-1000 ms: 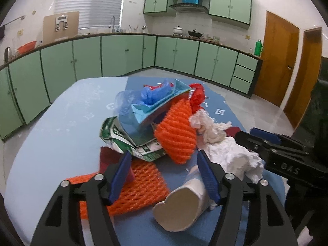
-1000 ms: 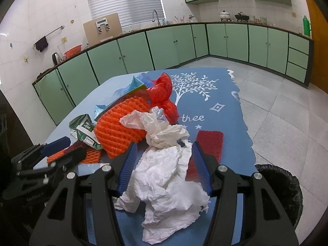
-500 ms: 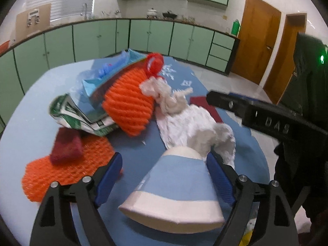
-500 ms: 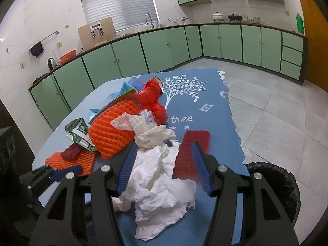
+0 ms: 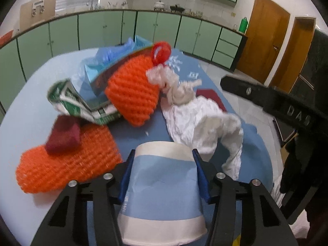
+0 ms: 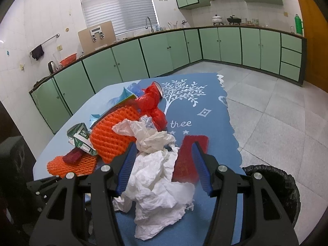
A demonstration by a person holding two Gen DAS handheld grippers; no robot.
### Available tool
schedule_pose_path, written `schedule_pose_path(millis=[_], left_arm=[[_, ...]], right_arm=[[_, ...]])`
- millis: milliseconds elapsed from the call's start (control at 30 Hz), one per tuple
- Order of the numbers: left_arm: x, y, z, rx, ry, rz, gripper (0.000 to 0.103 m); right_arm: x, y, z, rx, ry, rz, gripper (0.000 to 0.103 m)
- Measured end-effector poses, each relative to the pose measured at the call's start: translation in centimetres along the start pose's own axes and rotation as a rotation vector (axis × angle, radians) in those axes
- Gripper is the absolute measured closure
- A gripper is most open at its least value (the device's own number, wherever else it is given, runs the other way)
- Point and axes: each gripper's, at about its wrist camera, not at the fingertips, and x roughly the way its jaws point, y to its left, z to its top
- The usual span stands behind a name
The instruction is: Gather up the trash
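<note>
On the left, the left gripper (image 5: 163,174) has its jaws closing on a paper cup (image 5: 162,192), blue pads flat against both its sides; the cup lies tipped with its wide rim toward the camera, at the near edge of the tabletop (image 5: 30,94). Left of the cup an orange foam net (image 5: 67,164) lies flat with a dark red block (image 5: 63,135) on it, close to the near-left edge. Beyond that, bare tabletop runs clear to the far-left edge.

In the middle the trash sits heaped: a green-and-white carton (image 6: 81,136), a puffed orange net (image 6: 111,135), blue plastic and a red bag (image 6: 151,106), with white crumpled paper (image 6: 155,176) trailing toward the near edge.

The right gripper (image 6: 163,170) hangs over that paper with its jaws apart, pads clear of it on both sides. Just right of the paper a red pad (image 6: 189,155) lies flat. Past it the blue cloth (image 6: 196,110) with its tree print is bare out to the ragged right edge. Below that edge, on the tiled floor, stands a bin (image 6: 287,186) lined with a black bag, well open on top.
</note>
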Motion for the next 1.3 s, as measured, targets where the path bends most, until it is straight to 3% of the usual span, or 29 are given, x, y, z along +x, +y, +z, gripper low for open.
schedule_pose_path(millis=[400, 867, 967, 1067, 1167, 1300], left_arm=[[-0.8, 1.8, 3.6, -0.012, -0.107, 0.082, 0.053], [0.2, 4.1, 5.3, -0.040, -0.127, 0.142, 0.053], [0.7, 4.5, 5.5, -0.048, -0.124, 0.150, 0.053], [0.8, 4.4, 5.3, -0.052, -0.123, 0.154, 0.053], [0.8, 4.4, 5.4, -0.050, -0.128, 0.157, 0.053], [0.6, 4.2, 5.4, -0.047, -0.138, 0.159, 0.053]], right_arm=[[1.7, 0.4, 0.9, -0.002, -0.006, 0.011, 0.048], [6.5, 2.1, 1.3, -0.039, 0.062, 0.043, 0.049], [7.9, 2.3, 1.3, -0.046, 0.105, 0.049, 0.059], [8.8, 2.3, 1.3, -0.047, 0.140, 0.057, 0.077], [8.3, 2.3, 1.5, -0.049, 0.126, 0.096, 0.089], [6.7, 2.3, 2.1, -0.052, 0.084, 0.121, 0.090]])
